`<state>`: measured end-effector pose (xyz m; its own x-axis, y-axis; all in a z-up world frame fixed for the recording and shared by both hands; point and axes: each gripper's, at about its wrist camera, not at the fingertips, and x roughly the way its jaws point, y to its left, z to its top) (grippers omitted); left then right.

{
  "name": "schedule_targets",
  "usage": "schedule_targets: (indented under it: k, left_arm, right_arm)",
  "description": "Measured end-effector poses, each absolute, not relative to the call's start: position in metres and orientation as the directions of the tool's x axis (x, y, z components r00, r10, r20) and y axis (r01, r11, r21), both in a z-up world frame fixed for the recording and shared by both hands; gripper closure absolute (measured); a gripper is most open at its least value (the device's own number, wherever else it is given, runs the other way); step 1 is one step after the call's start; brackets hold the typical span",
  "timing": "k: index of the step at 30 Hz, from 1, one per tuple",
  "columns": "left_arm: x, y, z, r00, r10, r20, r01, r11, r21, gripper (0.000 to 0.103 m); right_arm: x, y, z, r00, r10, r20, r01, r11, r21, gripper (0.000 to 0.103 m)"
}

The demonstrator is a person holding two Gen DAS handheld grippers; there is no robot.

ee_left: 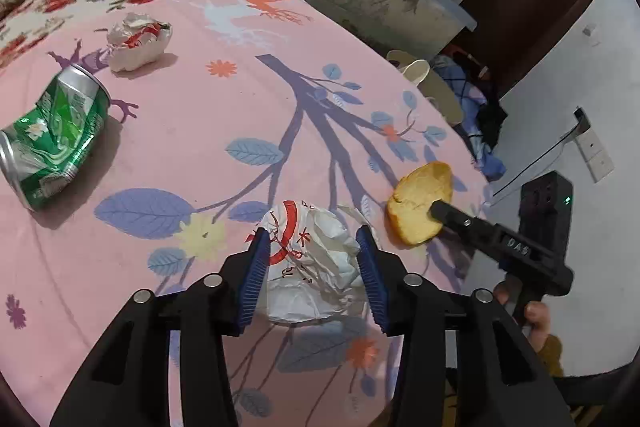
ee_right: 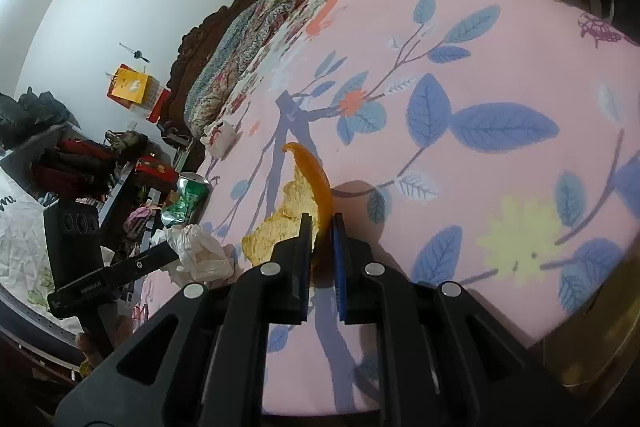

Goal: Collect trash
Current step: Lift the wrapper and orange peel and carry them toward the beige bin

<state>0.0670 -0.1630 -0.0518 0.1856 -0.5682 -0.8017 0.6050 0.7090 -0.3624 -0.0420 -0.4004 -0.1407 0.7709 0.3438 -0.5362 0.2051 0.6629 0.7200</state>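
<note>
Peel (ee_right: 298,203) sits pinched in right gripper (ee_right: 322,227); left gripper (ee_left: 312,251), jaws wide, straddles paper wad (ee_left: 316,259) unclamped.

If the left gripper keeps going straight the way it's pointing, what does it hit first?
The crumpled white paper wrapper with red print: it already sits between the open left gripper fingers. Beyond it lies the pink leaf-patterned bedsheet; depth is hard to judge.
</note>
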Motion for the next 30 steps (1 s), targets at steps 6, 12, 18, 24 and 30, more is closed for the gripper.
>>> schedule_targets:
  k: [6, 12, 18, 24, 30]
  left_arm:
    - [0.058, -0.172, -0.052, 0.247, -0.508, -0.825, 0.635, 0.728, -0.258, 0.045]
    - [0.055, -0.18, -0.055, 0.274, -0.485, -0.83, 0.661, 0.722, -0.204, 0.047]
    - [0.05, -0.185, -0.057, 0.305, -0.472, -0.827, 0.693, 0.706, -0.147, 0.071]
    - [0.058, -0.197, -0.046, 0.269, -0.497, -0.825, 0.705, 0.685, -0.183, 0.077]
    - [0.077, -0.244, -0.03, 0.174, -0.557, -0.812, 0.746, 0.613, -0.26, 0.076]
  right_arm:
    - [-0.041, -0.399, -0.141, 0.768, 0.345, -0.54, 0.189, 0.683, 0.705, 0.087]
    - [-0.043, -0.386, -0.122, 0.798, 0.278, -0.534, 0.147, 0.77, 0.621, 0.027]
    - [-0.036, -0.386, -0.122, 0.789, 0.252, -0.561, 0.162, 0.795, 0.585, 0.03]
    - [-0.022, -0.394, -0.136, 0.751, 0.361, -0.552, 0.124, 0.745, 0.656, 0.088]
    - [-0.028, -0.442, -0.133, 0.816, 0.321, -0.481, 0.165, 0.669, 0.725, 0.094]
